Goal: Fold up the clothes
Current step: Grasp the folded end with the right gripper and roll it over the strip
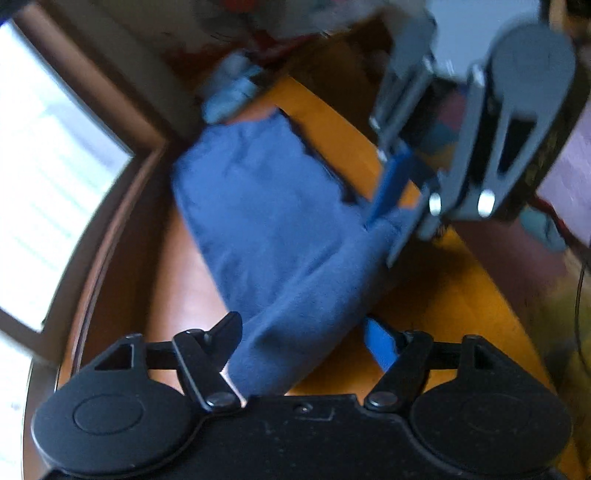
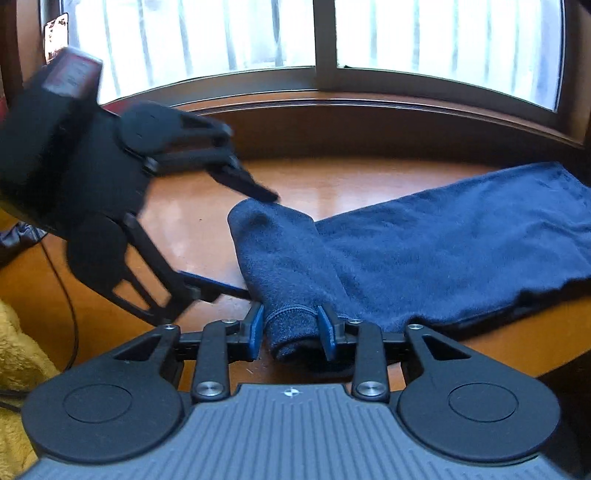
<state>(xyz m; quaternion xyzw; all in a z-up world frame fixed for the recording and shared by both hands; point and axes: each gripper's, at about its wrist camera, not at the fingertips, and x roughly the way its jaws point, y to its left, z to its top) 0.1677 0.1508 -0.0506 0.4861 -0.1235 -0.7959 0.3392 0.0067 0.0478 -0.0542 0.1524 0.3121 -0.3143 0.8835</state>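
A dark blue cloth [image 2: 461, 229] lies on the orange-brown wooden table [image 2: 332, 181], spread flat to the right, with its left part gathered into a thick roll. My right gripper [image 2: 291, 332] is shut on the near end of that roll, a blue pad pressing each side. My left gripper [image 2: 258, 243] comes in from the left at the roll's far end, one finger above it and one below. In the left wrist view the blue cloth [image 1: 266, 206] fills the gap of the left gripper [image 1: 303, 332] and touches both fingers. There the right gripper [image 1: 388, 229] grips the roll's other end.
A large window [image 2: 443, 33] with a brown wooden sill runs along the table's far side. A yellow fuzzy fabric [image 2: 18, 350] and a black cable [image 2: 70, 295] sit at the left. The table [image 1: 332, 122] has an edge close behind the cloth in the left wrist view.
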